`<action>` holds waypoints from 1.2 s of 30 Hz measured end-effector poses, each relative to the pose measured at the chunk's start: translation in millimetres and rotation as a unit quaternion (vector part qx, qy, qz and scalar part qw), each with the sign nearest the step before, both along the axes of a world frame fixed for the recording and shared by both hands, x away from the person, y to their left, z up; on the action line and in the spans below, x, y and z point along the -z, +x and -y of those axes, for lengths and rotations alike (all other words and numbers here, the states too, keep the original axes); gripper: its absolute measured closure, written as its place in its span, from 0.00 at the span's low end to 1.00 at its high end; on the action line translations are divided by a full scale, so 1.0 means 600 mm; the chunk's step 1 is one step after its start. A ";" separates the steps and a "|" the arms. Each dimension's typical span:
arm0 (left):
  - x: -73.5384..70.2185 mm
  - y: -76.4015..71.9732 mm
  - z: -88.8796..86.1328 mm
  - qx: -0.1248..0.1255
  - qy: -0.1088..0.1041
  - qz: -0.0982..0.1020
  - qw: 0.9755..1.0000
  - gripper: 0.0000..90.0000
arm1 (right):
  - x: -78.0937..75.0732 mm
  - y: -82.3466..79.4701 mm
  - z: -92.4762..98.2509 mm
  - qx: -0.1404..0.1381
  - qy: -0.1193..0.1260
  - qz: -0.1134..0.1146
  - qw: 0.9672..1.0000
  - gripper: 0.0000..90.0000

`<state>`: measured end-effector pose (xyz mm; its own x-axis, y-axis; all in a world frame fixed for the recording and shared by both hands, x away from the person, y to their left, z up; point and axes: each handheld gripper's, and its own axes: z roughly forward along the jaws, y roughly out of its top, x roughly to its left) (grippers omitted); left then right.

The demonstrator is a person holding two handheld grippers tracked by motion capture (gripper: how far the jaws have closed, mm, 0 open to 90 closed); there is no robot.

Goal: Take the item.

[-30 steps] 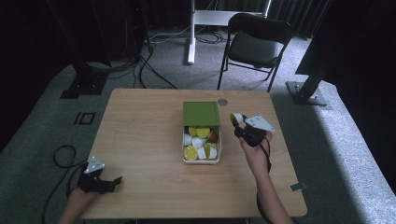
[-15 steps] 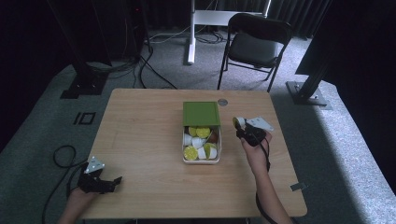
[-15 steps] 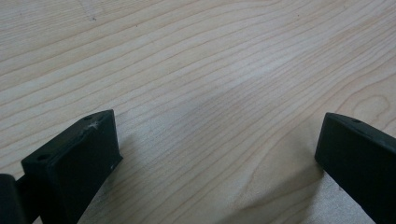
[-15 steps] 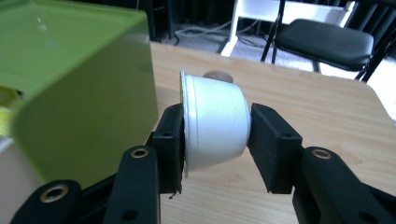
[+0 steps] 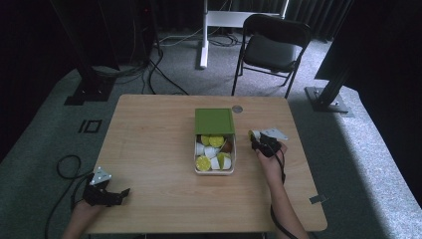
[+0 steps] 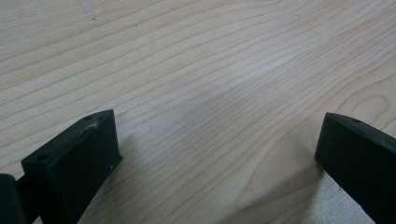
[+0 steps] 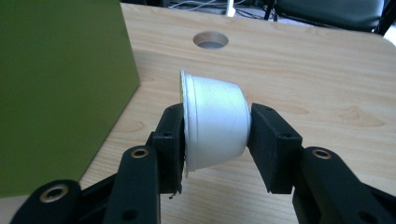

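Your right gripper is clamped on a small white cup, smooth and tapered, held on its side with one jaw on its rimmed lid end and the other on its narrow base. In the high view it sits right of centre, just beside the white tray of similar cups. The tray's flat green lid stands open behind. Your left gripper, at the lower left, rests with jaws apart over the bare, pale wood-grain table.

light: dim room – table lit | focus: near fingers perhaps soft
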<state>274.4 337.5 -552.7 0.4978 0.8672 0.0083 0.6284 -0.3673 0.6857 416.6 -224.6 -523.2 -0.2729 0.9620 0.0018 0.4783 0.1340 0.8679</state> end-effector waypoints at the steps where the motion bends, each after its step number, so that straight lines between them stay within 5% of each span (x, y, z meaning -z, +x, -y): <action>1: 0.000 0.000 0.000 0.000 0.000 0.000 1.000 0.01 | 0.008 0.003 0.000 -0.001 -0.001 -0.007 1.000 0.64; 23: 0.000 0.000 0.001 -0.001 0.002 0.000 1.000 0.01 | 0.048 0.014 0.001 0.003 0.007 -0.049 0.999 0.62; 27: 0.000 0.000 0.001 0.000 0.002 0.000 1.000 0.01 | 0.051 0.017 0.001 -0.006 0.001 -0.069 0.998 0.51; 36: 0.000 0.000 0.001 -0.001 0.003 0.001 1.000 0.01 | 0.037 0.012 0.015 0.001 0.000 -0.056 0.998 0.33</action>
